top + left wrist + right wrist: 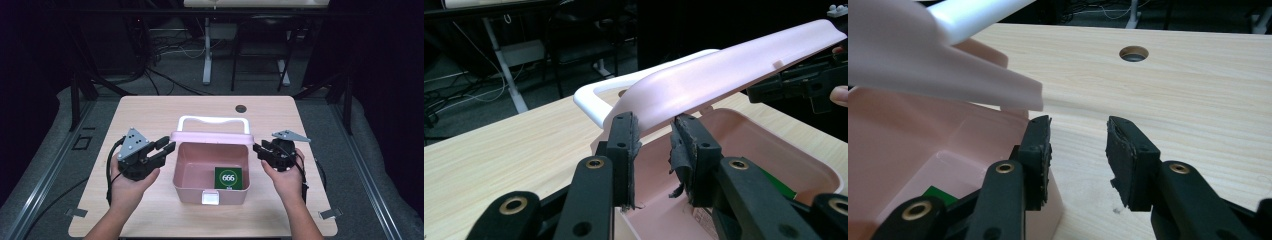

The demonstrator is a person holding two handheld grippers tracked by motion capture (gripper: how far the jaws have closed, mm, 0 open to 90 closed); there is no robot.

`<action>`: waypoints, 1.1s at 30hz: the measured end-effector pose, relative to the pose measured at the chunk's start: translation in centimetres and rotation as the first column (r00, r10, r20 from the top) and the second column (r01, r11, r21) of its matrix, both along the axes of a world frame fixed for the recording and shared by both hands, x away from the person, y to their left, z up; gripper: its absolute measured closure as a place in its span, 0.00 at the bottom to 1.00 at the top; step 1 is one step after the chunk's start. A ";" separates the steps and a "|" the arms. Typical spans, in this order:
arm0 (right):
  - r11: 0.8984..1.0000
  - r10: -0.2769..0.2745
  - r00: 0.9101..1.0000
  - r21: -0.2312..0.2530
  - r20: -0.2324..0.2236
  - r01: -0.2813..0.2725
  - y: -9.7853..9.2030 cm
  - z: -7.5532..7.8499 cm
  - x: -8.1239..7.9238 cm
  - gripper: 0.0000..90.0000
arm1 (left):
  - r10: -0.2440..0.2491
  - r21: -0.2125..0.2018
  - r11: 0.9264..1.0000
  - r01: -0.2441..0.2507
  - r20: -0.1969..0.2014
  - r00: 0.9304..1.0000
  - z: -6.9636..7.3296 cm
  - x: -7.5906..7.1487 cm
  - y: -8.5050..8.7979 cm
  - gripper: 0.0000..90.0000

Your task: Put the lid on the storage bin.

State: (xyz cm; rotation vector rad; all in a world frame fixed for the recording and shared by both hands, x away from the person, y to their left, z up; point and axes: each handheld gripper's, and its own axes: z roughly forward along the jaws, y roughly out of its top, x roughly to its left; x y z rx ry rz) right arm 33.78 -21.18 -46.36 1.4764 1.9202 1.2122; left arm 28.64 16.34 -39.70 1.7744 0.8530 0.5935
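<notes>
A pink box [186, 176] stands mid-table with its pink lid [210, 136] lifted and tilted back, a white handle [214, 121] behind it. Inside lies a green card [228, 178] marked 666. My left gripper [164, 148] is open at the lid's left end; in the left gripper view the lid [724, 65] rises just beyond the jaw tips of this gripper [654, 125]. My right gripper [257, 148] is open at the lid's right end; the lid corner [1013, 90] hangs just above its left jaw, and this gripper [1079, 127] holds nothing.
The box has a white latch [210, 198] on its near wall. A round cable hole [241, 108] sits at the far side of the wooden table [140, 112]. Bare wood lies left and right of the box. Table legs and cables fill the dark floor beyond.
</notes>
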 end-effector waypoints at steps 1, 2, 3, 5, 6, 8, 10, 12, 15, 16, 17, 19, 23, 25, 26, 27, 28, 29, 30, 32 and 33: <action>1.000 -0.011 1.000 0.012 0.023 0.010 0.0 -0.1 0.1 0.69 | -0.001 0.003 1.000 0.001 -0.003 1.000 0.0 -0.1 0.0 0.79; 1.000 -0.014 1.000 0.014 0.028 0.014 -0.1 -0.1 0.1 0.68 | -0.002 0.006 1.000 0.002 -0.002 1.000 0.0 -0.1 0.0 0.79; 1.000 -0.017 0.999 0.019 0.034 0.016 -0.1 -0.1 0.1 0.68 | -0.002 0.006 1.000 0.002 -0.002 1.000 0.0 -0.1 0.0 0.79; 1.000 -0.019 0.999 0.018 0.029 0.018 -0.3 0.0 0.0 0.68 | -0.004 0.006 1.000 0.004 -0.001 1.000 -0.1 -0.2 0.1 0.79; 1.000 -0.020 0.999 0.018 0.029 0.020 -0.3 0.0 0.0 0.68 | -0.004 0.004 1.000 0.004 -0.002 1.000 -0.1 -0.3 0.1 0.79; 1.000 -0.020 0.999 0.021 0.030 0.019 -0.4 0.0 0.1 0.67 | -0.006 0.001 1.000 0.006 -0.002 1.000 -0.1 -0.4 0.1 0.79; 0.999 -0.026 0.999 0.024 0.040 0.025 -0.4 -0.2 0.2 0.67 | -0.009 0.003 1.000 0.009 -0.002 1.000 -0.2 -0.5 0.1 0.79; 0.999 -0.025 0.999 0.021 0.033 0.024 -0.5 -0.1 0.1 0.67 | -0.013 0.004 1.000 0.013 -0.005 1.000 -0.2 -0.6 0.2 0.79; 0.999 -0.026 0.999 0.020 0.026 0.026 -0.5 -0.1 0.1 0.67 | -0.015 0.011 1.000 0.015 -0.009 1.000 -0.2 -0.7 0.2 0.79; 1.000 -0.026 0.999 0.018 0.026 0.025 -0.5 -0.1 0.1 0.67 | -0.017 0.013 1.000 0.017 -0.010 1.000 -0.3 -0.8 0.2 0.79; 1.000 -0.027 0.999 0.014 0.025 0.027 -0.4 -0.1 0.1 0.68 | -0.017 0.011 1.000 0.017 -0.011 1.000 -0.3 -0.9 0.2 0.79; 1.000 -0.024 0.999 0.007 0.022 0.024 -0.4 -0.1 0.1 0.68 | -0.019 0.011 1.000 0.019 -0.013 1.000 -0.4 -0.9 0.3 0.79; 1.000 -0.025 0.999 0.009 0.022 0.025 -0.4 -0.1 0.1 0.68 | -0.023 0.014 1.000 0.023 -0.015 1.000 -0.6 -1.1 0.3 0.79; 1.000 -0.026 0.999 0.011 0.025 0.026 -0.4 -0.1 0.1 0.68 | -0.022 0.013 1.000 0.022 -0.014 1.000 -0.7 -1.2 0.3 0.79; 1.000 -0.025 1.000 0.010 0.017 0.025 -0.5 -0.1 0.1 0.68 | -0.025 0.016 1.000 0.026 -0.016 1.000 -0.7 -1.2 0.3 0.79; 0.999 -0.030 0.999 0.017 0.030 0.029 -0.4 -0.1 0.1 0.68 | -0.025 0.017 1.000 0.025 -0.017 1.000 -0.7 -1.3 0.3 0.79; 0.999 -0.027 0.999 0.017 0.022 0.027 -0.5 -0.1 0.1 0.68 | -0.027 0.020 0.999 0.027 -0.017 0.999 -0.7 -1.3 0.3 0.79; 0.999 -0.027 0.999 0.018 0.024 0.027 -0.5 -0.1 0.1 0.68 | -0.027 0.021 0.999 0.027 -0.019 0.999 -0.7 -1.3 0.4 0.79; 0.999 -0.027 0.999 0.018 0.022 0.027 -0.5 -0.1 0.1 0.68 | -0.026 0.019 0.999 0.026 -0.017 1.000 -0.8 -1.4 0.3 0.79; 0.999 -0.027 0.999 0.019 0.022 0.027 -0.5 -0.1 0.1 0.67 | -0.027 0.020 0.999 0.027 -0.018 0.999 -0.9 -1.4 0.4 0.79; 0.999 -0.027 0.999 0.019 0.022 0.026 -0.5 -0.1 0.1 0.67 | -0.028 0.023 0.999 0.029 -0.018 0.999 -0.9 -1.5 0.4 0.79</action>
